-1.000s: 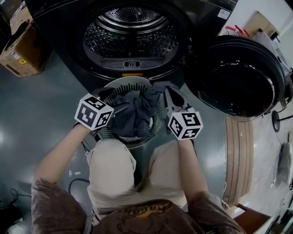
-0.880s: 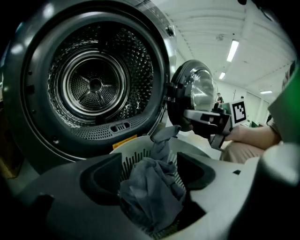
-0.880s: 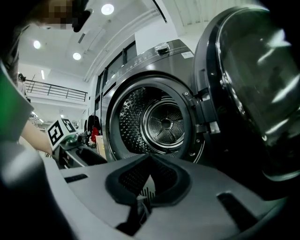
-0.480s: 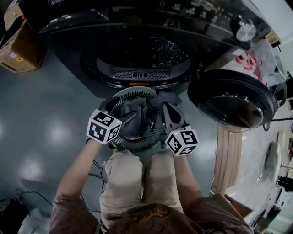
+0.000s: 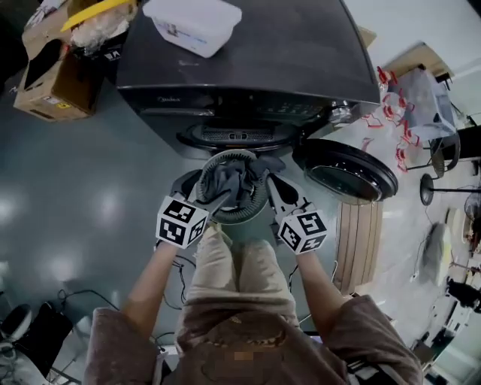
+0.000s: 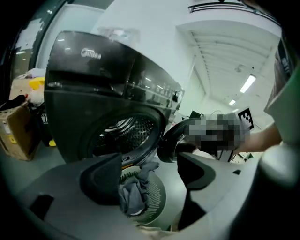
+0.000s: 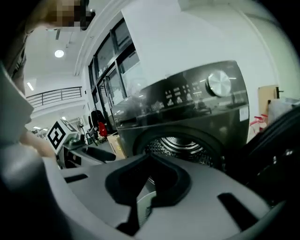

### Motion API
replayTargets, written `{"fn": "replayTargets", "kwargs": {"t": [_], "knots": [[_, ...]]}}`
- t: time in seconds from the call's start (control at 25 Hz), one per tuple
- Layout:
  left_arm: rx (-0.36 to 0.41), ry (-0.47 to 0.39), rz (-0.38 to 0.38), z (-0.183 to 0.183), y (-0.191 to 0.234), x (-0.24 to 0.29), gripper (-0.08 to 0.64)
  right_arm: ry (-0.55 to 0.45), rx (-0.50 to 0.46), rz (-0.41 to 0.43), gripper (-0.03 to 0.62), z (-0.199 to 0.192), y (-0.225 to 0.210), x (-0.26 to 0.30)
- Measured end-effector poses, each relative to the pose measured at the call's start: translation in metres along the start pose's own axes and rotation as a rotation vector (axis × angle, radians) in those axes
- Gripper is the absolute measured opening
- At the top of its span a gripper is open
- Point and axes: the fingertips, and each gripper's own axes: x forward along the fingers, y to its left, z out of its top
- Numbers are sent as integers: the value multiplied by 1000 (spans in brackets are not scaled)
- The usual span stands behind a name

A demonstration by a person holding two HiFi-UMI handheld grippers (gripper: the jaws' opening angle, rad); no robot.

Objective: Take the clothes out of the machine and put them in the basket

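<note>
The dark front-loading machine [image 5: 248, 68] stands with its round door [image 5: 346, 169] swung open to the right. Its drum [image 6: 124, 133] looks empty. On the floor in front sits the round slatted basket [image 5: 254, 207] with grey clothes [image 5: 229, 180] piled in it. My left gripper [image 5: 201, 189] hangs above the basket's left rim, jaws open with nothing between them; the clothes [image 6: 133, 197] show below through the gap. My right gripper [image 5: 276, 186] hovers over the basket's right side, its jaws shut on nothing [image 7: 150, 161].
A white plastic tub [image 5: 192, 22] rests on the machine's top. An open cardboard box [image 5: 56, 75] stands at the left. A wooden board [image 5: 353, 241] lies on the floor right of my legs, cables [image 5: 180, 271] at the left.
The head view has risen, so the machine's top now shows and the basket looks smaller. Both grippers have lifted up and away from the basket; the clothes stay in it.
</note>
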Motion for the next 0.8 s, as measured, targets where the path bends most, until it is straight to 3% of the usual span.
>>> {"fn": "replayTargets", "kwargs": {"t": [0.2, 0.4, 0.8], "knots": [[-16, -20, -13, 86, -39, -68, 365, 2, 14, -7, -3, 96, 26, -54], [2, -57, -51, 152, -67, -111, 366, -11, 15, -6, -3, 164, 48, -89], [34, -144, -145, 225, -88, -148, 368, -51, -63, 12, -3, 233, 88, -124]]}}
